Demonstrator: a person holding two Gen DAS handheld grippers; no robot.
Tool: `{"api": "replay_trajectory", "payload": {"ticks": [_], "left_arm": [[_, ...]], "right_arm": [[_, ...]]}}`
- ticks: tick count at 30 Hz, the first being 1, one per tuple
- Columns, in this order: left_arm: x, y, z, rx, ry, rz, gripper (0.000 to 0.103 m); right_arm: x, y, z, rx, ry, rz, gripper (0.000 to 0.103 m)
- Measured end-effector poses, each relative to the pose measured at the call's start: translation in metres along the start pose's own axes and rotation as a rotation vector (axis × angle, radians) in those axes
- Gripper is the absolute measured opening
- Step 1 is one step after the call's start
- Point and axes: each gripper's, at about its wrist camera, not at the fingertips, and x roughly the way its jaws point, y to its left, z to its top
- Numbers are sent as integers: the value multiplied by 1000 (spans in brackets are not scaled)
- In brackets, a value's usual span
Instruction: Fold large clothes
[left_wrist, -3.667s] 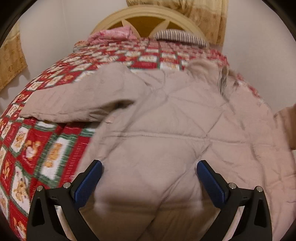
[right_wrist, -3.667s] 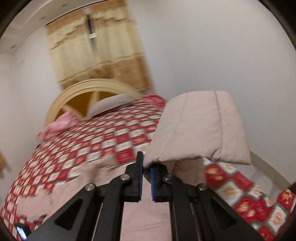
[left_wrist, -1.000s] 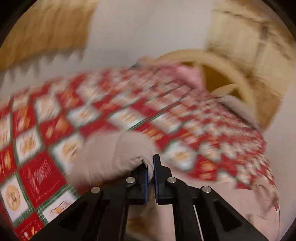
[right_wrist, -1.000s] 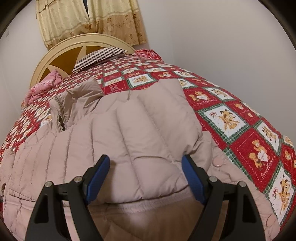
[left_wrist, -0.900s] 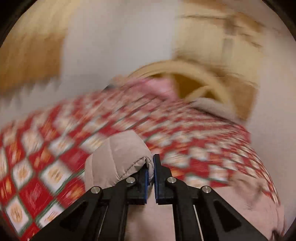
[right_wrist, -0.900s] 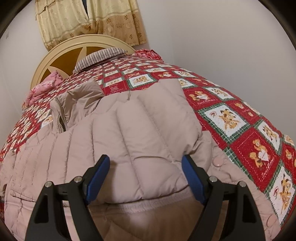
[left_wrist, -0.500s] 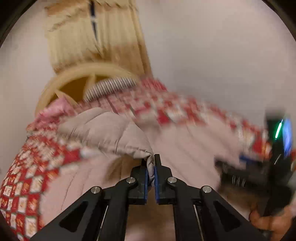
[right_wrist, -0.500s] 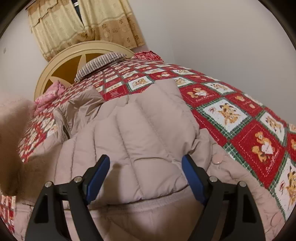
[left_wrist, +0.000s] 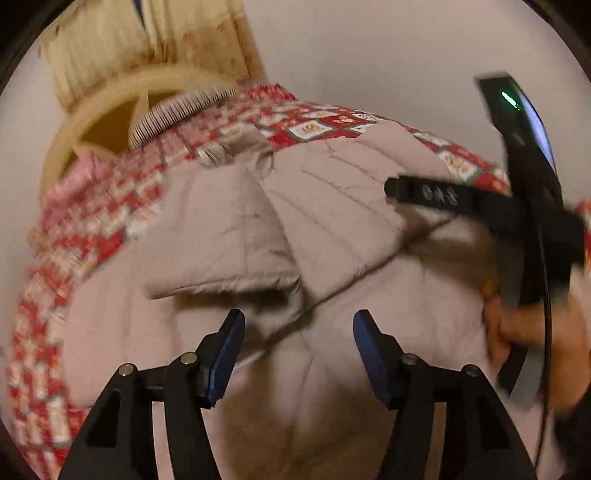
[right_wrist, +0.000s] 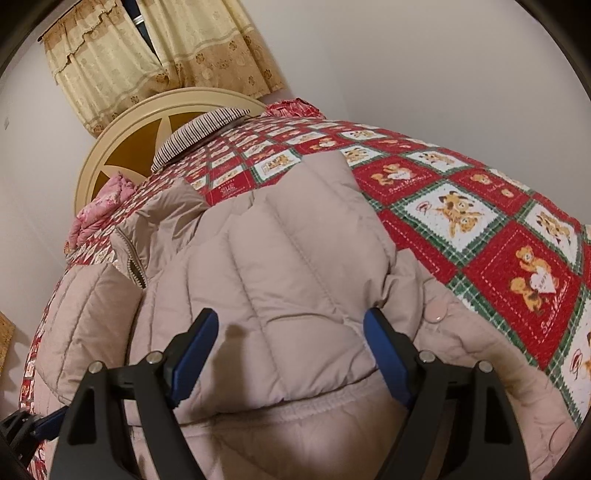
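A beige quilted puffer jacket (left_wrist: 332, 229) lies spread on the bed, and it also shows in the right wrist view (right_wrist: 288, 266). Both sleeves lie folded inward over its body: the left sleeve (left_wrist: 221, 236) and the right sleeve (right_wrist: 295, 258). My left gripper (left_wrist: 298, 345) is open and empty just above the jacket's middle. My right gripper (right_wrist: 291, 349) is open and empty over the right sleeve's cuff end. The right gripper's body (left_wrist: 524, 206) and the hand holding it show at the right of the left wrist view. The jacket's zipper (right_wrist: 131, 266) shows near the collar.
The bed has a red, green and white patchwork quilt (right_wrist: 480, 221). A round cream headboard (right_wrist: 147, 125), a striped pillow (right_wrist: 199, 129) and a pink bundle (right_wrist: 99, 210) are at the far end. Yellow curtains (right_wrist: 155, 55) hang behind. A white wall (right_wrist: 443, 74) runs along the right.
My left gripper carried the left sleeve across over the jacket's body, then opened and let it go. The sleeve now lies on the jacket. My right gripper stayed open, nearly still.
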Motion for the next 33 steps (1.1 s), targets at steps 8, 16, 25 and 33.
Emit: {"api": "replay_trajectory", "payload": {"ticks": [8,16,25,33], "left_arm": [[-43,81,-59,-358,-85,71,62],[-17,163,-138,-898,-52,108,62],[-19,162,-141,-892,-77,86,70],[-15,165,-142,-892,-80,58,75]], "right_arm": [[2,5,0,-22,16,-21,86],[-62,81,-10,-218,-57,100,100],[-46,222,-65,-809,-135,-59,102],[-27,136,-8,-431,-5,-62,6]]}}
